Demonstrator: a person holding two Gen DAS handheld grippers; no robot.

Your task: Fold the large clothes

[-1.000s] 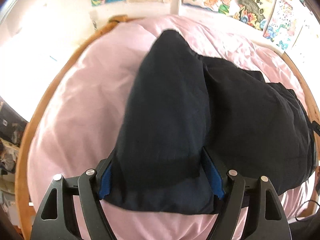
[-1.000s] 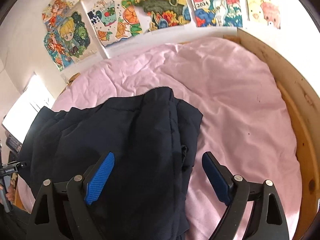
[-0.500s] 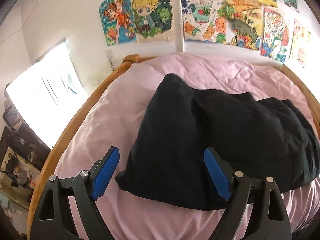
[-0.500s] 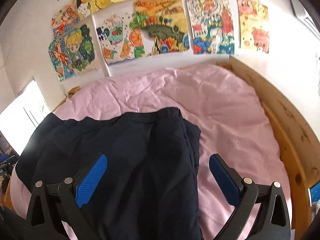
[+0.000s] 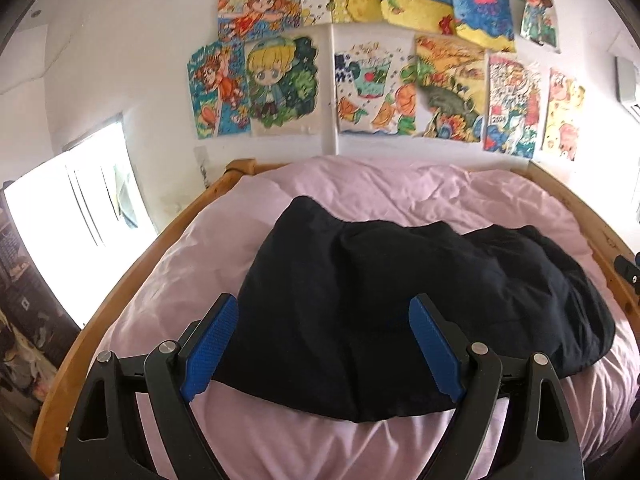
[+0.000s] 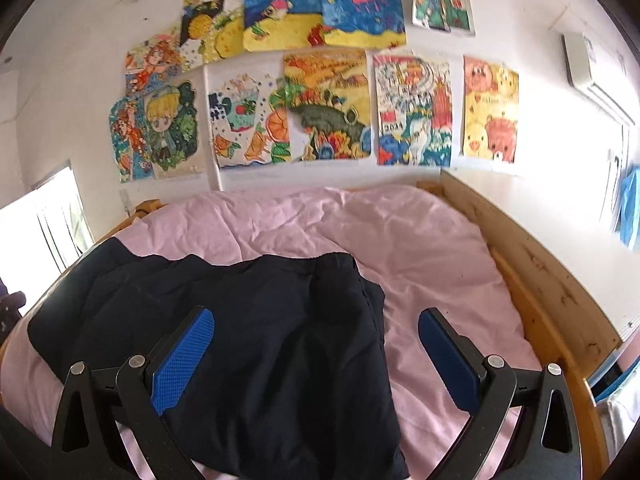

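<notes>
The left gripper (image 5: 324, 354) is standing spread, its jaws having just been opening, with nothing pinched; a second ago its blue pads (image 5: 210, 350) were clamping the hem of the dark garment (image 5: 400, 300). It is now hovering clear of the cloth, pulled back so the wall drawings (image 5: 372, 68) are filling more of the view. The right gripper (image 6: 316, 360) is also spread wide, jaws just opened further, holding nothing. The garment is lying folded across the near edge of the pink bedcover (image 6: 400, 248), reaching toward the wooden bed frame (image 5: 132, 272) at the left edge.
</notes>
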